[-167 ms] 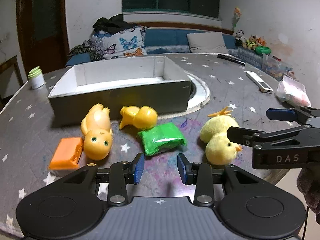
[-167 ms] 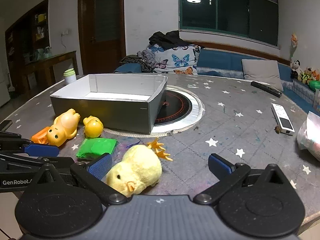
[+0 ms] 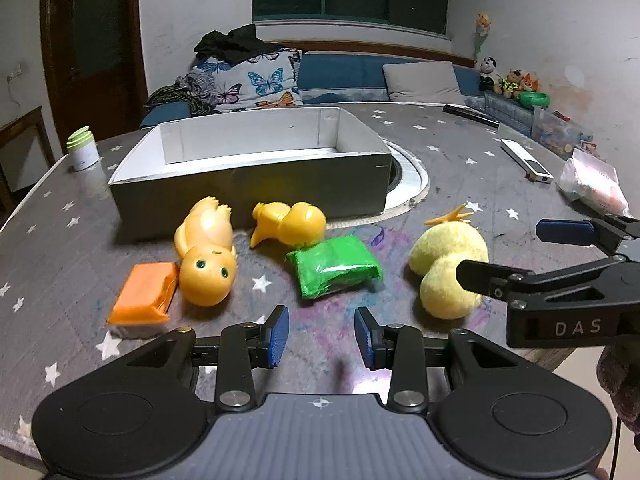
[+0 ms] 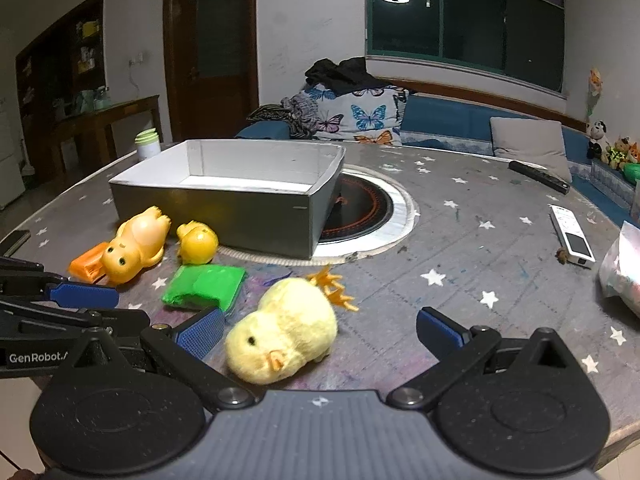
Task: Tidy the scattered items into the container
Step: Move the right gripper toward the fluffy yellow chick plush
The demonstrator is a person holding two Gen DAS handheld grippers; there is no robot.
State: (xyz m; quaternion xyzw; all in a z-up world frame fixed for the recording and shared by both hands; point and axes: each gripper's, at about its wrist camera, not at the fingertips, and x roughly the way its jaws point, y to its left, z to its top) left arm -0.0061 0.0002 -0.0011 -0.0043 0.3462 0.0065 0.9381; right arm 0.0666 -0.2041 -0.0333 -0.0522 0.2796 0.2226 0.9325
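1. Five loose items are seen on the starred table, all in front of the grey box, none inside it.
2. A plush chick is found lying on its side between the widely spread fingers of the right gripper, closer to its left pad; the pads are not seen touching it.
3. A green packet is placed just ahead of the left gripper, whose blue pads are held a moderate gap apart with nothing between them.
4. A small yellow duck is seen tipped over just behind the packet, close to the box's front wall.
5. An orange bear-like toy is laid on its back to the left, its head beside an orange block and seemingly touching it.
6. Farther out, a round burner is partly covered by the box, a white remote and a black remote are set on the right side of the table, and a green-lidded jar is stood at the left edge.
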